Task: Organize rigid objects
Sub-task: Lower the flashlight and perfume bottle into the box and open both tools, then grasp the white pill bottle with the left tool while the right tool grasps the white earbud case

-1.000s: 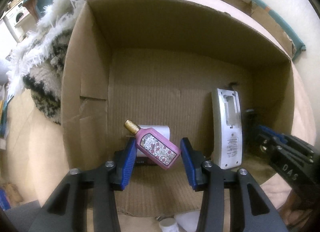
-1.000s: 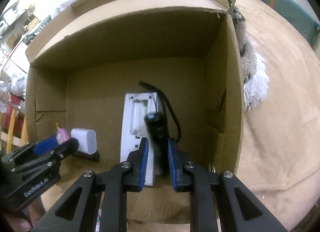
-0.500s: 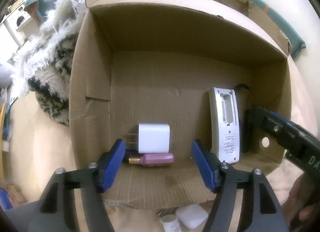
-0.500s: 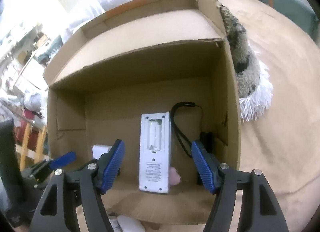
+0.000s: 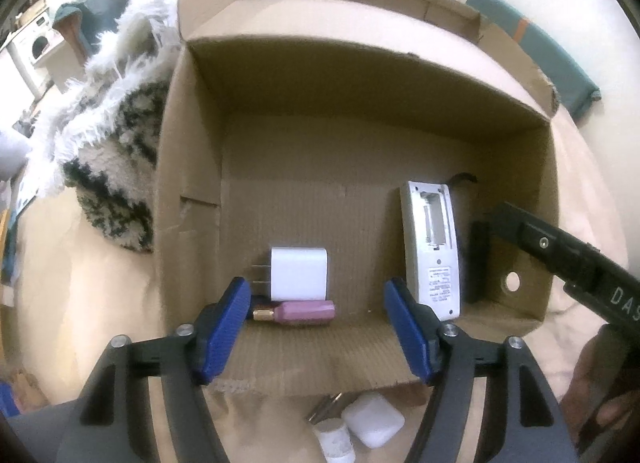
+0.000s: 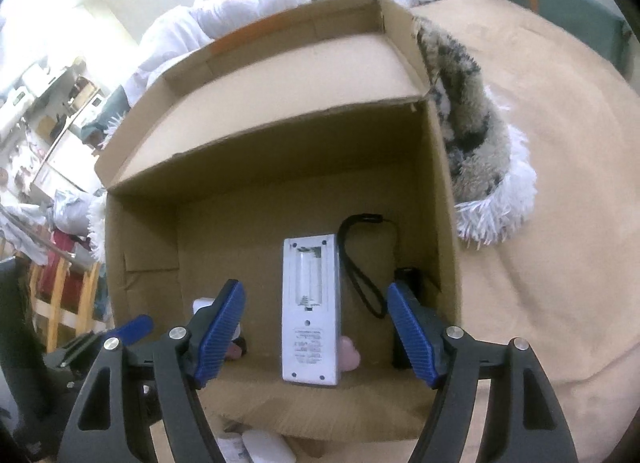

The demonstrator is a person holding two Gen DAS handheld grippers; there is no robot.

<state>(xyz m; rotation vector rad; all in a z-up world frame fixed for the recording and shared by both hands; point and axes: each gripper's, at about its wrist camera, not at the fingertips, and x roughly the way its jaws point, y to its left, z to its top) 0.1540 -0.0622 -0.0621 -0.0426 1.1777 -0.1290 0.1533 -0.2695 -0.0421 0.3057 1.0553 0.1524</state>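
Observation:
An open cardboard box (image 5: 188, 167) (image 6: 440, 191) lies before both grippers. Inside it are a pink perfume bottle (image 5: 298, 312) on its side, a white charger plug (image 5: 298, 273), a white remote (image 5: 432, 251) (image 6: 310, 307) with its battery bay bare, and a black flashlight (image 5: 478, 263) (image 6: 404, 279) with a wrist strap (image 6: 360, 263) by the right wall. My left gripper (image 5: 318, 327) is open and empty above the box's near edge. My right gripper (image 6: 314, 331) is open and empty, over the remote.
A small white case (image 5: 372, 425) and a white bottle (image 5: 334, 441) lie on the tan bedding in front of the box. A shaggy black-and-white blanket (image 5: 116, 151) (image 6: 476, 131) lies against the box's side. A teal cushion (image 5: 532, 47) is behind.
Both grippers opened and drew back. The left one let go of the perfume bottle, now lying by the charger. The right one let go of the flashlight, now by the right wall.

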